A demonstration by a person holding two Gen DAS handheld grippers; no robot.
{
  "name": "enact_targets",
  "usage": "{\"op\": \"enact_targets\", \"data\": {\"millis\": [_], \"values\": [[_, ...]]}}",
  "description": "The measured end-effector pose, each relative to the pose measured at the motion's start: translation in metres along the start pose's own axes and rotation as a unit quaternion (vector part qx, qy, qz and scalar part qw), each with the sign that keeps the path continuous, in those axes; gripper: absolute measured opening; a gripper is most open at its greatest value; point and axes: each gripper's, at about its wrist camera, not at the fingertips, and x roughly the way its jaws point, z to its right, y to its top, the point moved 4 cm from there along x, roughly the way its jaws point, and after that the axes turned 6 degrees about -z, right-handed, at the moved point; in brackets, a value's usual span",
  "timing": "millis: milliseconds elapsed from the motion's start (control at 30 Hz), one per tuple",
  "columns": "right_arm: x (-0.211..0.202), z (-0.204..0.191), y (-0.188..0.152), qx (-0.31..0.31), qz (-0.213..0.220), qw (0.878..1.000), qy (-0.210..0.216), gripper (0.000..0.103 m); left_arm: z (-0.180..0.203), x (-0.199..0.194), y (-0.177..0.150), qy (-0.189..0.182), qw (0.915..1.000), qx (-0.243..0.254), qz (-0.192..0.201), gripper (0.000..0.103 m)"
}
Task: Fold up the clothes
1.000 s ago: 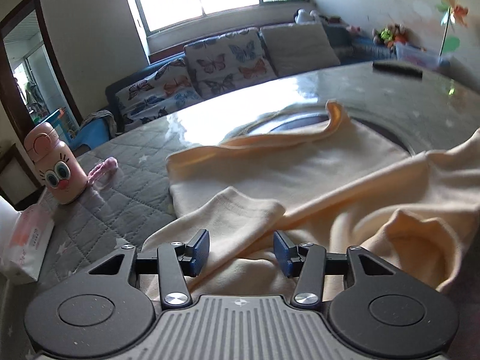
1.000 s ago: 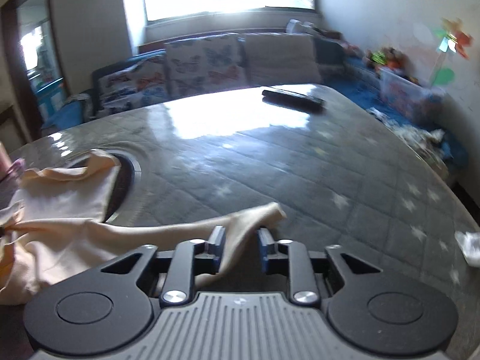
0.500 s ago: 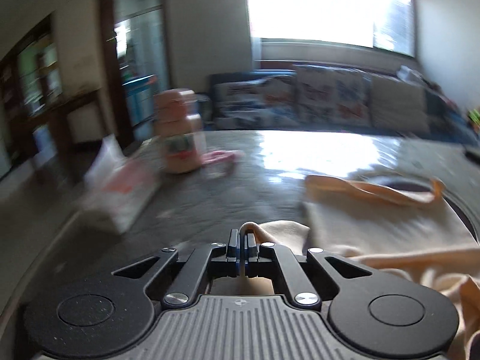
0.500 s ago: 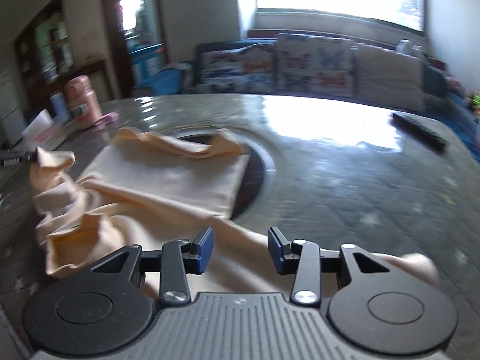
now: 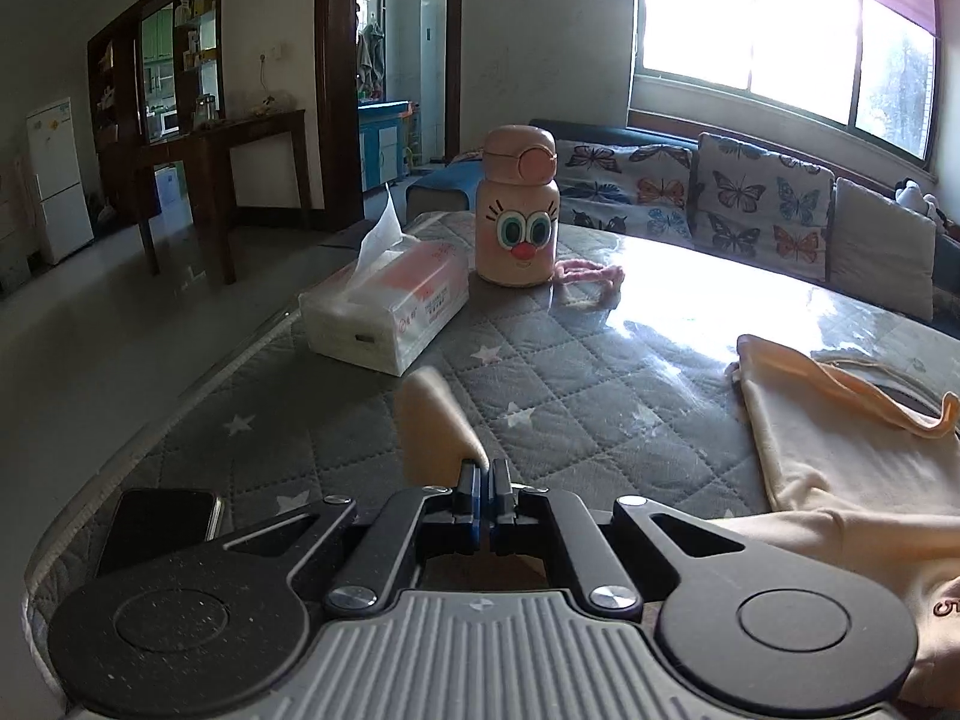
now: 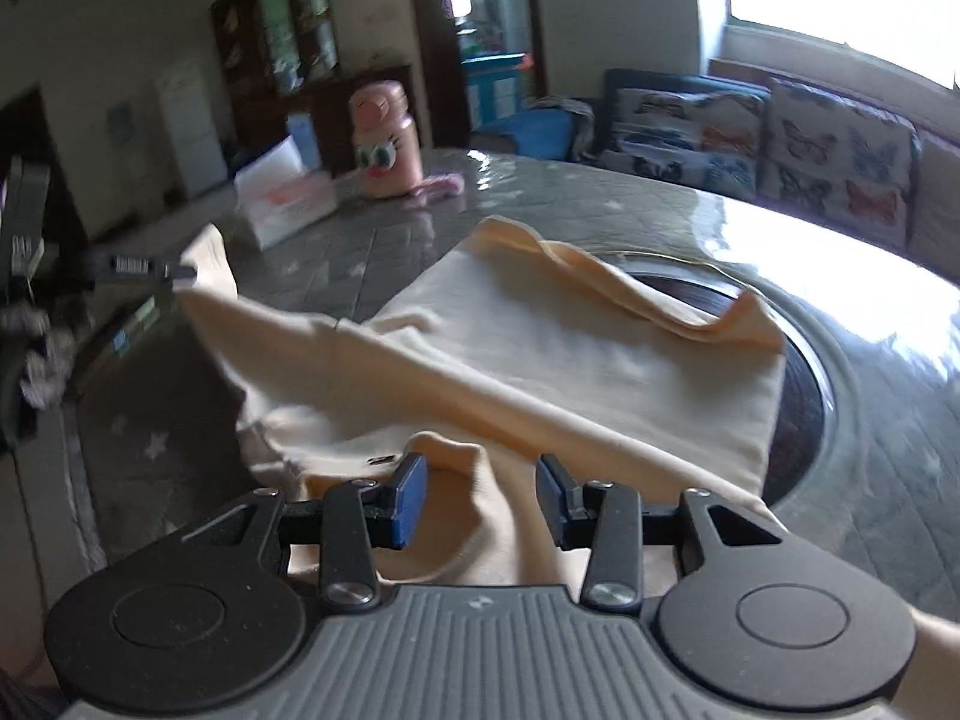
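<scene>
Left gripper clamped garment sleeve tip near tissue box; right gripper jaws apart. Fabric judged soft, limp; grip hems.

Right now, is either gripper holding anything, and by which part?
The left gripper pinches the cream garment by a sleeve end. The right gripper is open, holding nothing.

The right gripper stands with jaws apart above a raised fold of the pale yellow garment, which lies spread across the quilted grey table. At far left the left gripper pinches a garment corner, lifting it. A pink bottle and a tissue box stand at the far left edge.
</scene>
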Motion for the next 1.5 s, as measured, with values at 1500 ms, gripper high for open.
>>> {"op": "enact_targets", "data": {"millis": [1500], "values": [[-0.025, 0.006, -0.029, -0.033, -0.048, 0.997, 0.044, 0.030, 0.186, -0.031, -0.085, -0.223, 0.9299, 0.286, -0.063, 0.026]]}}
